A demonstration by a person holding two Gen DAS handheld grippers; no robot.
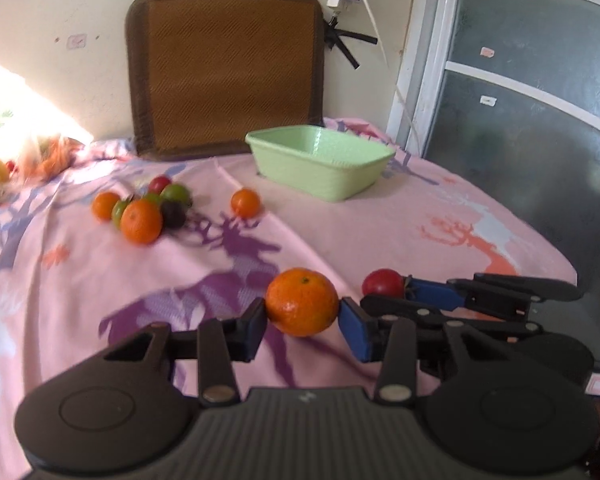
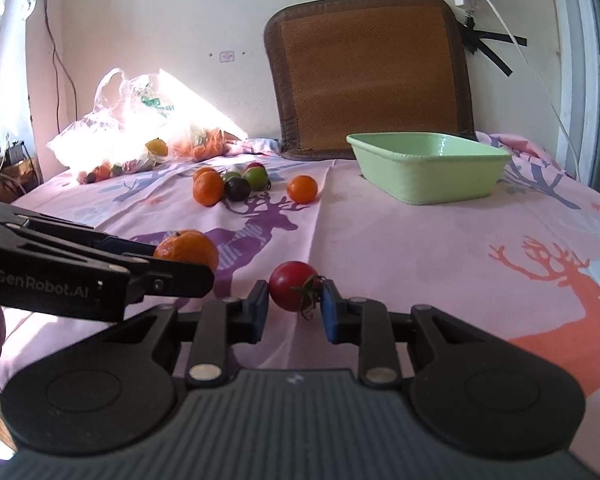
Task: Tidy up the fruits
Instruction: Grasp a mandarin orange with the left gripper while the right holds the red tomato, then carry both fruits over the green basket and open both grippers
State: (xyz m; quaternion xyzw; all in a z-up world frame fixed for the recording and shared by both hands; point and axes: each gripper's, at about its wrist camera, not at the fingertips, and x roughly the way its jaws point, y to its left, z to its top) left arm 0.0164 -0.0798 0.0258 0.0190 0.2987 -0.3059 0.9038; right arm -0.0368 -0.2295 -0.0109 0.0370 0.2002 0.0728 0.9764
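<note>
My left gripper (image 1: 302, 318) is shut on an orange mandarin (image 1: 302, 301), held just above the pink cloth. To its right, my right gripper (image 2: 295, 300) is shut on a red tomato (image 2: 292, 286) with a green stalk; that tomato (image 1: 382, 282) also shows in the left wrist view. The left gripper's fingers (image 2: 99, 272) and the mandarin (image 2: 187, 250) appear at the left of the right wrist view. A light green basin (image 1: 320, 164) stands empty at the back right. A cluster of loose fruits (image 1: 147, 208) and a lone mandarin (image 1: 245, 202) lie at the back left.
The pink cloth with deer prints (image 2: 420, 248) covers the table. A brown woven cushion (image 1: 227, 68) leans on the wall behind the basin (image 2: 428, 168). A plastic bag with more fruit (image 2: 139, 136) lies at the far left. A glass door (image 1: 520, 120) is on the right.
</note>
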